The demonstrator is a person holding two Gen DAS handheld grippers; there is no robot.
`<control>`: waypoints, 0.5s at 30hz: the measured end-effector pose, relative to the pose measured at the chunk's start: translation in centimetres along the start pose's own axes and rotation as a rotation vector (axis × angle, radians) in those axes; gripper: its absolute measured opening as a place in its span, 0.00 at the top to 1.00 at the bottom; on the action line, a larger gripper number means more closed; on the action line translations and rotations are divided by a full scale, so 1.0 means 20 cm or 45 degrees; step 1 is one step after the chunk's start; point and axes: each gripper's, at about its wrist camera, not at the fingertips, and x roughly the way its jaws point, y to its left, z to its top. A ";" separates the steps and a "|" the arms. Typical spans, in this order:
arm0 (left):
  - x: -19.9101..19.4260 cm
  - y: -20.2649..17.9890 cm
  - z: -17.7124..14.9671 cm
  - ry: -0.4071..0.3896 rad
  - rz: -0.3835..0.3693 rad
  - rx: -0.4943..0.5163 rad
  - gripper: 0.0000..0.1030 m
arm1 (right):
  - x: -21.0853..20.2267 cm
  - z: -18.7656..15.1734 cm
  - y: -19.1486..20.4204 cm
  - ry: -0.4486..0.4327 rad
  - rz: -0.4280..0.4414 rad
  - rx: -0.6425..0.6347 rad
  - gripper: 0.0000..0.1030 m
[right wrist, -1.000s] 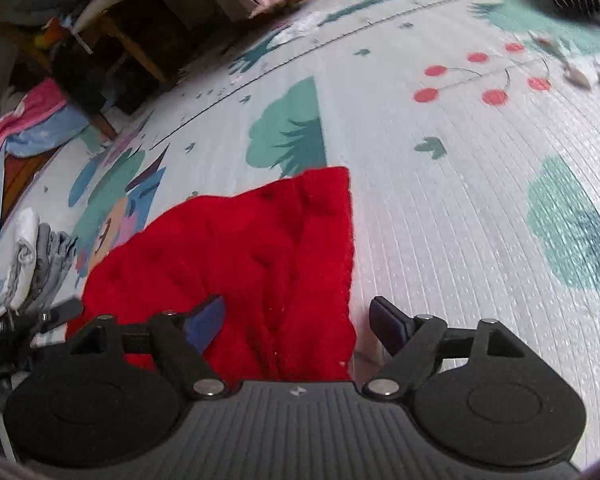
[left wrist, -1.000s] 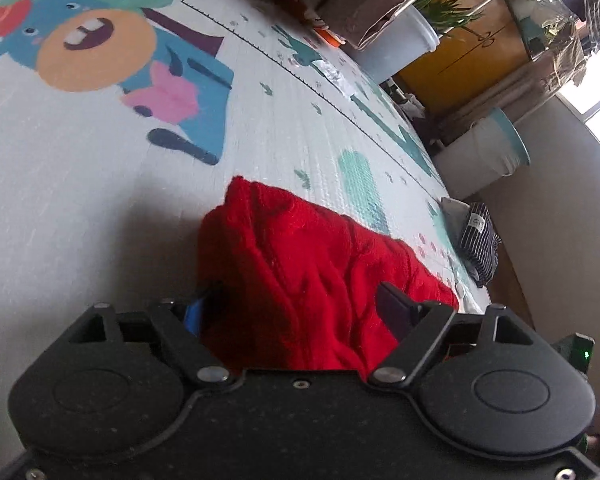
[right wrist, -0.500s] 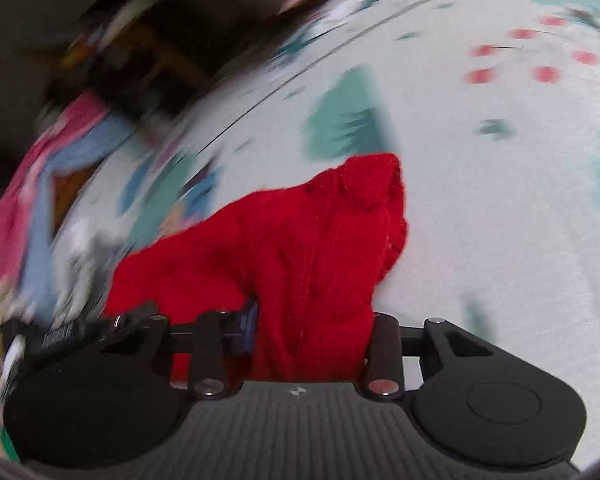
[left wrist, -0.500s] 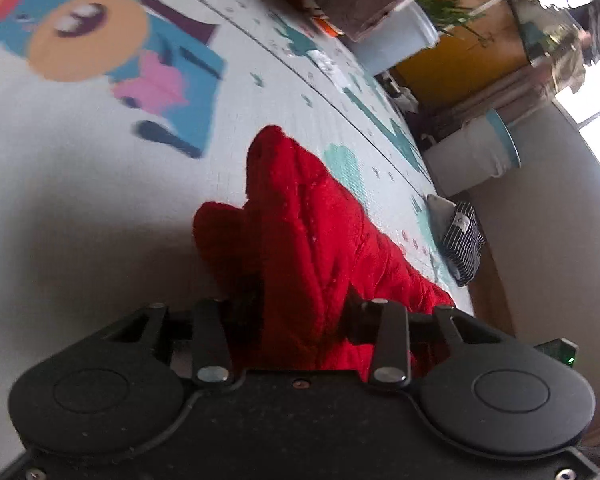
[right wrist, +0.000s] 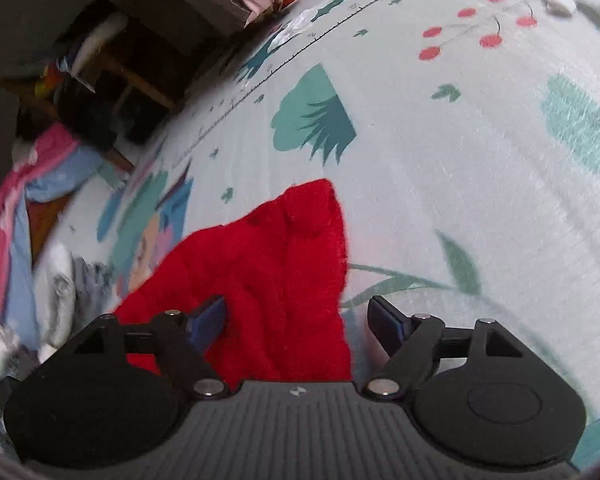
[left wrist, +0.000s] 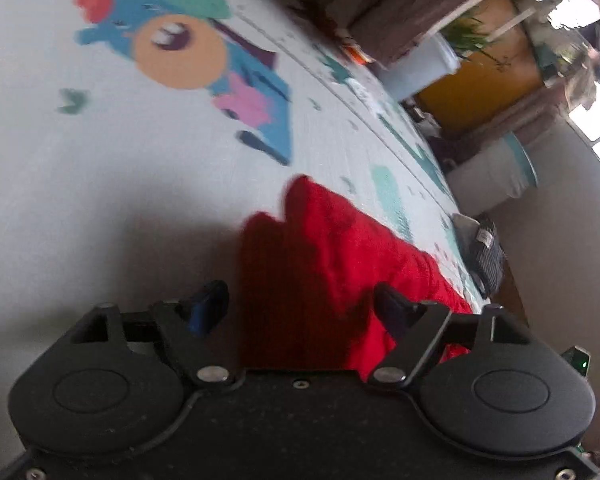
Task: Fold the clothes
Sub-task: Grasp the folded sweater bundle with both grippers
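Left wrist view is blurred, and the near edge of the red knitted garment (left wrist: 324, 264) is cut off behind the black body of the left gripper (left wrist: 300, 308), so how far the cloth runs toward the camera cannot be told. That gripper's two fingers stand spread apart with the red cloth lying between them, not pinched. The garment lies bunched on the printed play mat (left wrist: 100, 168), one pointed corner reaching away from the camera. Beyond the mat's far edge stand two pale tubs (left wrist: 496, 172); what is in them cannot be made out, though a green plant (left wrist: 466, 34) shows just above the farther one. One dark striped folded cloth (left wrist: 486, 250) lies at the mat's right edge. From the right wrist, the right gripper (right wrist: 296, 316) is likewise spread wide, its left finger over the red garment (right wrist: 268, 276) and its right finger over bare mat (right wrist: 440, 168). One pile of pink, blue and grey clothes (right wrist: 28, 240) sits at the left, smeared and partly cropped by the frame.
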 end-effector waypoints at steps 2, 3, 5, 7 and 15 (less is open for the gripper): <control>0.05 -0.04 0.02 0.001 0.010 -0.018 0.03 | 0.03 -0.02 0.04 0.004 -0.008 -0.064 0.22; 0.07 -0.06 0.03 0.003 0.015 -0.034 0.03 | 0.04 -0.03 0.06 0.008 -0.010 -0.095 0.22; 0.08 -0.08 0.04 0.021 0.023 -0.046 0.05 | 0.06 -0.04 0.07 0.022 0.006 -0.110 0.27; 0.08 -0.08 0.04 0.032 0.020 -0.066 0.10 | 0.06 -0.04 0.08 0.029 0.012 -0.115 0.31; 0.11 -0.10 0.00 0.123 -0.011 -0.100 0.51 | 0.04 -0.04 0.06 0.068 0.078 -0.043 0.58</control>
